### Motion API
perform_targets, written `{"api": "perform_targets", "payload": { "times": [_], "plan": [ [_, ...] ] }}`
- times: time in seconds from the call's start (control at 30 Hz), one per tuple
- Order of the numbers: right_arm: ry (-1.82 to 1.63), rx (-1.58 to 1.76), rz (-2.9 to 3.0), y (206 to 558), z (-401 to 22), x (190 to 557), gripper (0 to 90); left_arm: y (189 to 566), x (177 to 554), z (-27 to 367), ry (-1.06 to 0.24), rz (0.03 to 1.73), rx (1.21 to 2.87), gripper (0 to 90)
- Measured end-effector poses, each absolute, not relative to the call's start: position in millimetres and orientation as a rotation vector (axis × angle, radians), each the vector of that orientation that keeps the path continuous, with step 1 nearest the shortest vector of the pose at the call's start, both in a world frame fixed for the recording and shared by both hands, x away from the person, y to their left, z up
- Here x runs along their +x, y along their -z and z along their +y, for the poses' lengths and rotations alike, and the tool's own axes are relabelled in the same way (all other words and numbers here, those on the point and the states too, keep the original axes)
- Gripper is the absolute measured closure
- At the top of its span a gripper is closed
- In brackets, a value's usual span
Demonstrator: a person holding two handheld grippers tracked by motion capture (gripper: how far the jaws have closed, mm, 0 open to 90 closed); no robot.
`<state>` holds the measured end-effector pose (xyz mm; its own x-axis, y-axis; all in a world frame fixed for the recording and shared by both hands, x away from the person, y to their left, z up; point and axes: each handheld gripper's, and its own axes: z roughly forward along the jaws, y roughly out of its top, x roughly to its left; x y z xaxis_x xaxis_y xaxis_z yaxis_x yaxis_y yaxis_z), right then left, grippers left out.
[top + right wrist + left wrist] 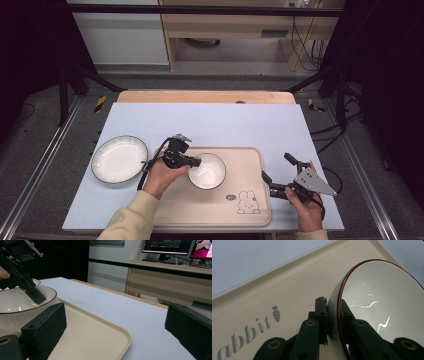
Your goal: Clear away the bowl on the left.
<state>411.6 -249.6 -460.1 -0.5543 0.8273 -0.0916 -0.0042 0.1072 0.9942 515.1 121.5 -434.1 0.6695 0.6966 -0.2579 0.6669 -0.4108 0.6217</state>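
At the far left of the table a white plate lay on the blue mat, untouched. Next to it, our left gripper was clamped on the left rim of the white bowl, one jaw inside and one outside the wall, as the left gripper view made plain. The bowl sat over the beige tray, and we could not tell whether its base was fully down. We judged this the placing step; what came next called for settling the bowl flat, then releasing the rim. At the right, our right gripper waited beside the tray edge, jaws spread and holding nothing.
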Motion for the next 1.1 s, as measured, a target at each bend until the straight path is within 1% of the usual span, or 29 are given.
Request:
{"api": "perform_targets", "payload": {
  "times": [0.53, 1.1],
  "plan": [
    [-1.521, 0.818, 1.695, 460.1, -249.6, 411.6, 3.7, 441.4, 514.2, 117.2, -0.049, 1.040, 2.185, 82.0],
    [-1.524, 0.821, 1.695, 460.3, -249.2, 411.5, 3.7, 444.9, 517.1, 119.8, -0.007, 1.060, 2.177, 82.1]
  ]
}}
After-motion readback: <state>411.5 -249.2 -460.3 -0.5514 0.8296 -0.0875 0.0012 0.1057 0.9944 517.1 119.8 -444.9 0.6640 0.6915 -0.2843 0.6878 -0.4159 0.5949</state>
